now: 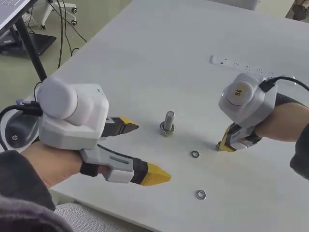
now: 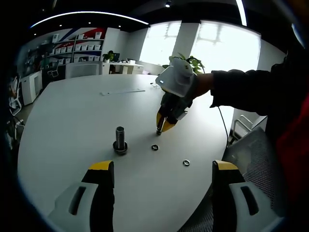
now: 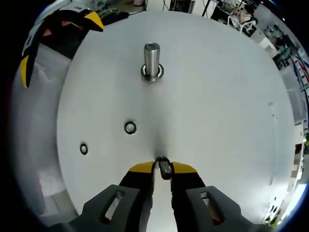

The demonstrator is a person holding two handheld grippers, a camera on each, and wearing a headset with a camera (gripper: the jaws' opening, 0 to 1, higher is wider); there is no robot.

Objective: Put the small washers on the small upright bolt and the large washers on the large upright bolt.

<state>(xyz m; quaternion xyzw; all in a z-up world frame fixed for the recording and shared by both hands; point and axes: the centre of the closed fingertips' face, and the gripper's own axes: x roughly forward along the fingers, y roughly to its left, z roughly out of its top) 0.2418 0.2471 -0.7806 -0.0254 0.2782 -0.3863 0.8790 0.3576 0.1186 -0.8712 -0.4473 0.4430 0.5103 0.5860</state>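
The large bolt [image 1: 168, 123] [image 2: 119, 140] [image 3: 152, 60] stands upright mid-table with a washer ring at its base. Two loose washers lie on the white table: one [image 1: 194, 154] [image 2: 155, 147] [image 3: 130, 127] close to the right gripper, the other [image 1: 201, 195] [image 2: 186, 163] [image 3: 84, 148] nearer the front edge. My right gripper [image 1: 224, 145] [image 2: 161, 126] [image 3: 163, 166] points down at the tabletop, shut on a small dark bolt [image 3: 164, 167] that touches the surface. My left gripper [image 1: 145, 151] [image 2: 163, 166] [image 3: 58, 43] hovers open and holds nothing, left of the large bolt.
A white power strip [image 1: 236, 65] lies at the far right of the table [image 1: 145, 58]. The table's front edge runs just below the nearer washer. A black stand leg [image 1: 29, 43] and a chair base stand on the floor at the far left.
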